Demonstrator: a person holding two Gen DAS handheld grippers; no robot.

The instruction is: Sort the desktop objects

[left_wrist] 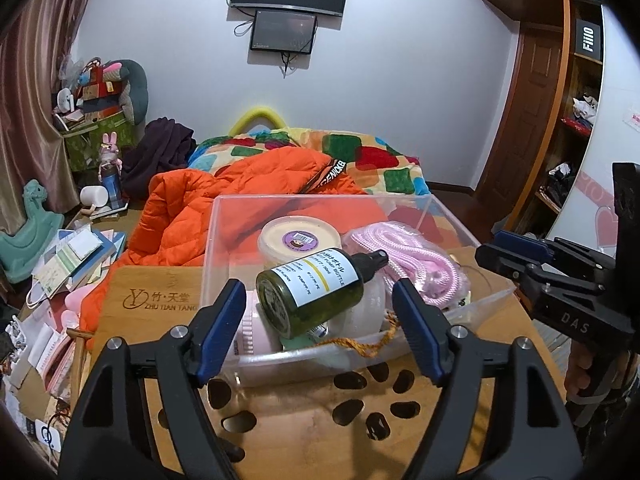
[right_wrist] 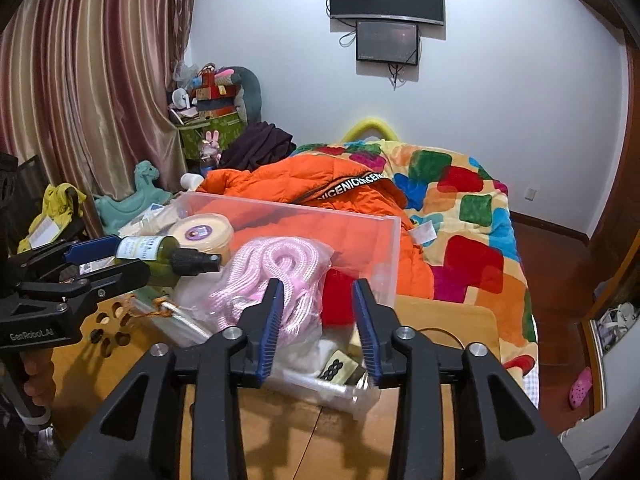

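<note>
A clear plastic box (left_wrist: 216,236) stands on the bamboo table (left_wrist: 152,280). In it lie a green spray bottle (left_wrist: 316,296) with a white label, a cream round tub (left_wrist: 298,238) and a bagged pink rope (left_wrist: 404,256). My left gripper (left_wrist: 320,304) is open, its fingers either side of the bottle's base without touching it. My right gripper (right_wrist: 318,302) is open and empty at the box's near edge, just before the pink rope (right_wrist: 272,276). The bottle (right_wrist: 160,254), the tub (right_wrist: 206,232) and the left gripper (right_wrist: 96,258) also show in the right wrist view.
An orange jacket (left_wrist: 224,200) and a colourful blanket (right_wrist: 460,200) lie on the bed behind the box. Books and papers (left_wrist: 68,260) are piled at the left. A wooden wardrobe (left_wrist: 560,120) stands at the right. The table has paw-shaped cut-outs (left_wrist: 360,404).
</note>
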